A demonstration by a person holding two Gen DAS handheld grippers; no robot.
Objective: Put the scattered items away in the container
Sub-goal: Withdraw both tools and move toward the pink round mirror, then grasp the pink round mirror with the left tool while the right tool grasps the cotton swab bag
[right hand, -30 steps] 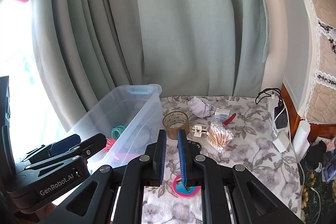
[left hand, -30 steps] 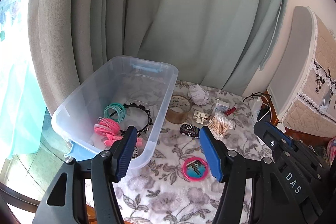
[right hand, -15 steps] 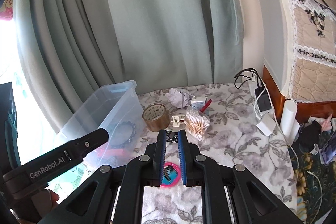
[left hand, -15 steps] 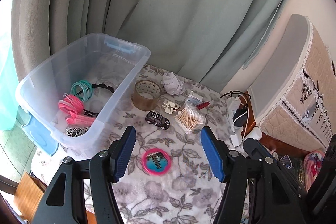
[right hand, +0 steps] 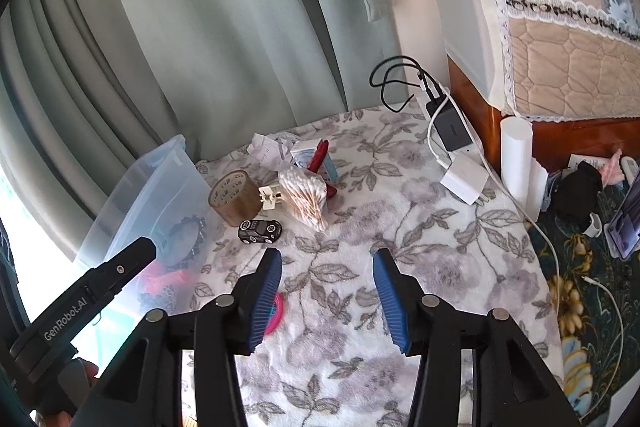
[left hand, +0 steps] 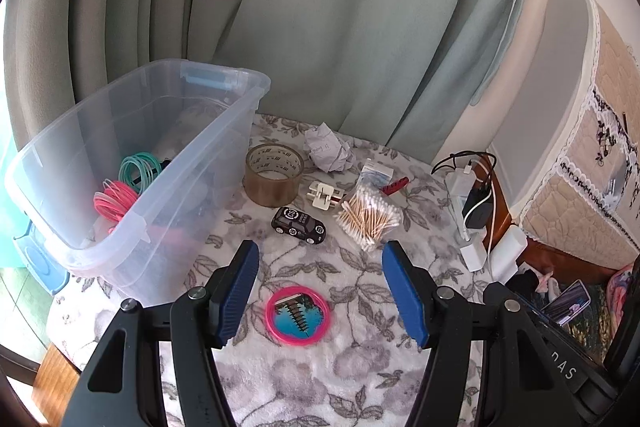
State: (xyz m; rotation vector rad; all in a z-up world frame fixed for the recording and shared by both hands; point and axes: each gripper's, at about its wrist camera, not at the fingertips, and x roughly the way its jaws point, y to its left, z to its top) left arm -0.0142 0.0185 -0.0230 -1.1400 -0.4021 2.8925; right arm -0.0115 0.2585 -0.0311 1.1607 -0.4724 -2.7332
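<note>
A clear plastic bin (left hand: 240, 95) (right hand: 160, 187) stands at the left of a floral-covered table and holds pink and teal hair bands (left hand: 120, 195). Scattered beside it lie a brown tape roll (left hand: 274, 173) (right hand: 234, 197), a black toy car (left hand: 299, 225) (right hand: 260, 230), a bundle of cotton swabs (left hand: 370, 213) (right hand: 306, 199), a white clip (left hand: 324, 197), crumpled paper (left hand: 328, 151) and a pink round mirror (left hand: 298, 315) (right hand: 277, 311). My left gripper (left hand: 320, 289) hangs open above the mirror. Open too, my right gripper (right hand: 326, 293) hovers over bare cloth right of the mirror.
Chargers, a power strip and cables (right hand: 452, 131) sit at the table's right edge, with a white cylinder (right hand: 516, 155) beside them. Grey-green curtains hang behind. A cloth-covered cabinet (right hand: 560, 27) stands at the right. A phone (right hand: 628, 223) lies on the floor.
My right gripper has gone from shut to open and swung right. The left gripper moved right, away from the bin, and now sits over the pink mirror.
</note>
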